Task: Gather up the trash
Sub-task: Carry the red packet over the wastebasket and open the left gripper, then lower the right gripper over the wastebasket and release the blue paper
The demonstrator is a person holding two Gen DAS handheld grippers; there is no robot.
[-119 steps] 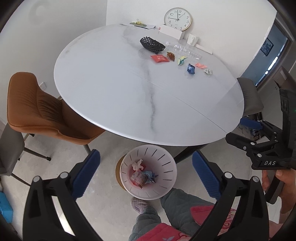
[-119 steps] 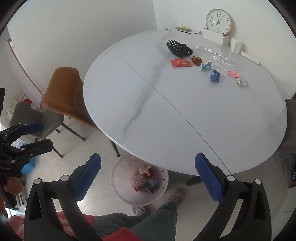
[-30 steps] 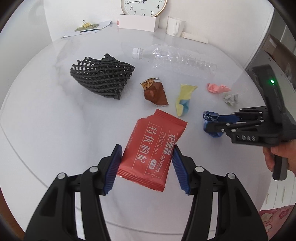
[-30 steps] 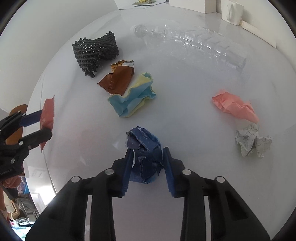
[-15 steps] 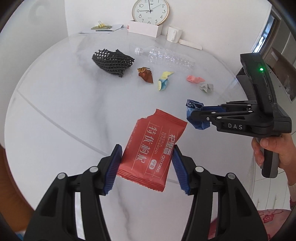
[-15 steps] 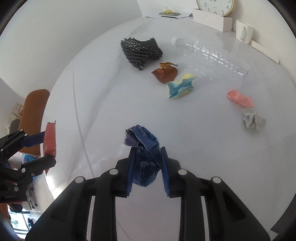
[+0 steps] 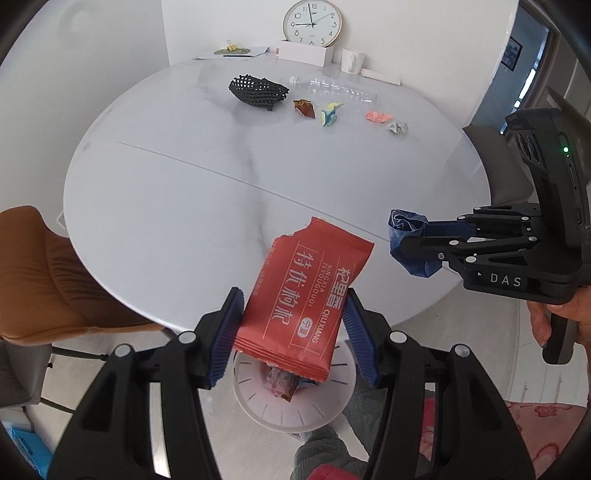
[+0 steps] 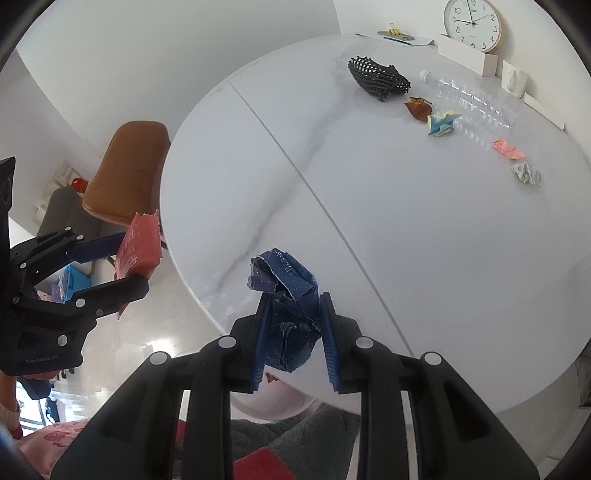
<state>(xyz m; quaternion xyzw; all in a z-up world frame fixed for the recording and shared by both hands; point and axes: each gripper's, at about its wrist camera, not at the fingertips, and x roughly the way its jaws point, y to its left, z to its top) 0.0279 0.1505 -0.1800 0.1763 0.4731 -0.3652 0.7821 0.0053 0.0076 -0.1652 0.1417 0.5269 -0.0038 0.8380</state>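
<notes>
My left gripper (image 7: 291,328) is shut on a red snack packet (image 7: 303,295) and holds it in the air above the white slotted trash bin (image 7: 258,402) on the floor by the table's near edge. My right gripper (image 8: 293,339) is shut on a crumpled blue wrapper (image 8: 288,302), near the table's front edge; it also shows in the left wrist view (image 7: 410,243). On the far side of the round white marble table (image 7: 184,184) lie a black foam net (image 7: 258,92), a brown wrapper (image 7: 304,108), a yellow-blue paper (image 7: 330,112), a pink paper (image 7: 378,117), a grey paper ball (image 7: 397,127) and a clear plastic bottle (image 7: 332,86).
A brown chair (image 7: 44,269) stands left of the table and a grey chair (image 7: 495,162) to the right. A clock (image 7: 313,24), a white box (image 7: 304,51), a mug (image 7: 352,61) and papers with a clip (image 7: 236,51) are at the table's back by the wall. The person's legs are below.
Both grippers have pulled back from the far side of the table toward its near edge with their trash still held. The bin has come into view under the red packet.
</notes>
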